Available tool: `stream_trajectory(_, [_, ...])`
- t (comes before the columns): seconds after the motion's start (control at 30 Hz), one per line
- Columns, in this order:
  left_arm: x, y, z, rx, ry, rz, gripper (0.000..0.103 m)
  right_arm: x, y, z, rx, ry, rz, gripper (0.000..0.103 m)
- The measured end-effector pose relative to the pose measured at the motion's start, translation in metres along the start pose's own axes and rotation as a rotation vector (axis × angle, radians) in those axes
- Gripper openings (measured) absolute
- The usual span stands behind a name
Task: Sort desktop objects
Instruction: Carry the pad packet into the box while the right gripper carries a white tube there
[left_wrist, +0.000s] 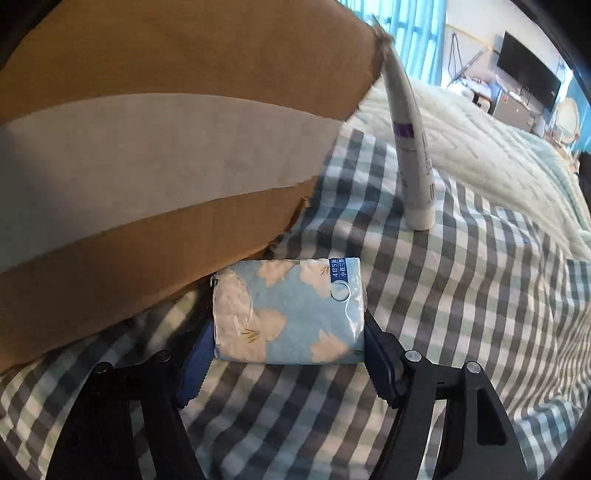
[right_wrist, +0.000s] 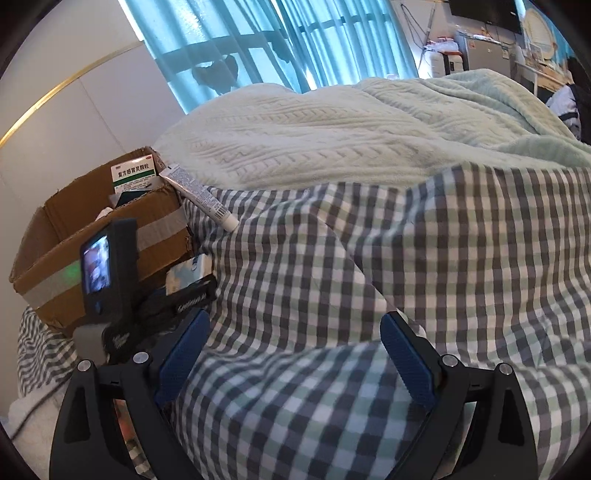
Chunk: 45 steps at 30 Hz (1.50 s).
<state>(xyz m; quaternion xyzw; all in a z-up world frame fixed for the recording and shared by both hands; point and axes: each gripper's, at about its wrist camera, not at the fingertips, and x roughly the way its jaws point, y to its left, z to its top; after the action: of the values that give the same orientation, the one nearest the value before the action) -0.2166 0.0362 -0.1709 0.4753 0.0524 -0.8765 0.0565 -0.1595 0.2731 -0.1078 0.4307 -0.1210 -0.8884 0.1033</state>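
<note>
crinkly plastic wrapped the tissue pack (left_wrist: 288, 312), pale blue with cream flowers, a soft flat rectangle that our left gripper (left_wrist: 284, 354) clenched between its blue ribbed pads (left_wrist: 195, 363), low over the bedding and just beside the cardboard box (left_wrist: 147, 122). that box was rough brown corrugated board with torn flap edges and a broad strip of dull grey tape across its side; from the right wrist view it stood open, with a green and white medicine carton (right_wrist: 131, 171) upright inside. a smooth white tube (left_wrist: 410, 147) with a purple band leaned cap-down on the bed, its crimped end resting against the box's top edge. our right gripper (right_wrist: 295, 354) hung released, jaws wide apart with nothing between them, its pads (right_wrist: 408, 363) finely knurled. the surface under everything was a rumpled gingham sheet (right_wrist: 369, 258) in grey, green and white checks, and beyond it lay a thick pale green blanket (right_wrist: 314, 136) with a ribbed, cable-like weave. farther back we saw turquoise curtains (right_wrist: 229, 40) lit from behind, a dark wall-mounted screen (left_wrist: 528, 70), and a cluttered desk area too small to read.
</note>
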Motion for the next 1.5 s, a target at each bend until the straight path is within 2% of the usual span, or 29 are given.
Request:
stream_trajectory(0.13, [-0.017,0.027,-0.012,-0.091,-0.005,0.010,0.074,0.009,0.018,0.024,-0.053,-0.021,0.059,0.095])
stream_trajectory(0.23, [-0.029,0.041,-0.021,-0.140,-0.023,0.034,0.074,0.033,0.046,0.045,-0.179,-0.015,0.069,0.094])
stream_trajectory(0.37, [-0.044,0.047,-0.028,-0.172,-0.070,0.052,0.074,0.084,0.087,0.066,-0.343,0.017,0.086,0.093])
stream_trajectory(0.43, [-0.048,0.050,-0.031,-0.182,-0.091,0.056,0.074,0.109,0.093,0.073,-0.346,0.051,0.084,0.085])
stream_trajectory(0.53, [-0.044,0.058,-0.031,-0.186,-0.093,0.055,0.074,0.146,0.102,0.084,-0.350,0.111,0.084,0.066])
stream_trajectory(0.6, [-0.044,0.059,-0.032,-0.178,-0.095,0.057,0.074,0.164,0.106,0.083,-0.369,0.148,0.041,0.020])
stream_trajectory(0.63, [-0.045,0.059,-0.033,-0.169,-0.098,0.059,0.074,0.167,0.105,0.081,-0.367,0.168,0.037,0.020])
stream_trajectory(0.67, [-0.046,0.059,-0.034,-0.162,-0.104,0.059,0.074,0.163,0.105,0.078,-0.359,0.149,0.022,0.020])
stream_trajectory(0.77, [-0.057,0.055,-0.042,-0.120,-0.137,0.063,0.074,0.135,0.095,0.069,-0.319,0.128,0.050,0.020])
stream_trajectory(0.87, [-0.077,0.050,-0.052,-0.065,-0.173,0.040,0.074,0.087,0.084,0.061,-0.301,0.092,0.044,0.020])
stream_trajectory(1.03, [-0.141,0.036,-0.054,-0.002,-0.278,-0.030,0.074,0.013,0.088,0.060,-0.321,0.048,0.029,0.020])
stream_trajectory(1.13, [-0.193,0.042,-0.052,-0.005,-0.369,-0.071,0.074,-0.030,0.109,0.065,-0.361,-0.020,0.032,0.020])
stream_trajectory(1.23, [-0.243,0.055,-0.030,-0.043,-0.474,-0.045,0.074,-0.063,0.146,0.080,-0.398,-0.097,0.075,0.020])
stream_trajectory(1.33, [-0.266,0.080,0.021,-0.130,-0.507,-0.031,0.074,-0.083,0.190,0.098,-0.448,-0.150,0.112,0.020])
stream_trajectory(1.43, [-0.266,0.110,0.065,-0.172,-0.497,0.038,0.074,-0.077,0.229,0.121,-0.440,-0.153,0.178,0.020])
stream_trajectory(1.5, [-0.240,0.128,0.093,-0.146,-0.428,0.088,0.074,-0.062,0.245,0.134,-0.393,-0.138,0.216,0.020])
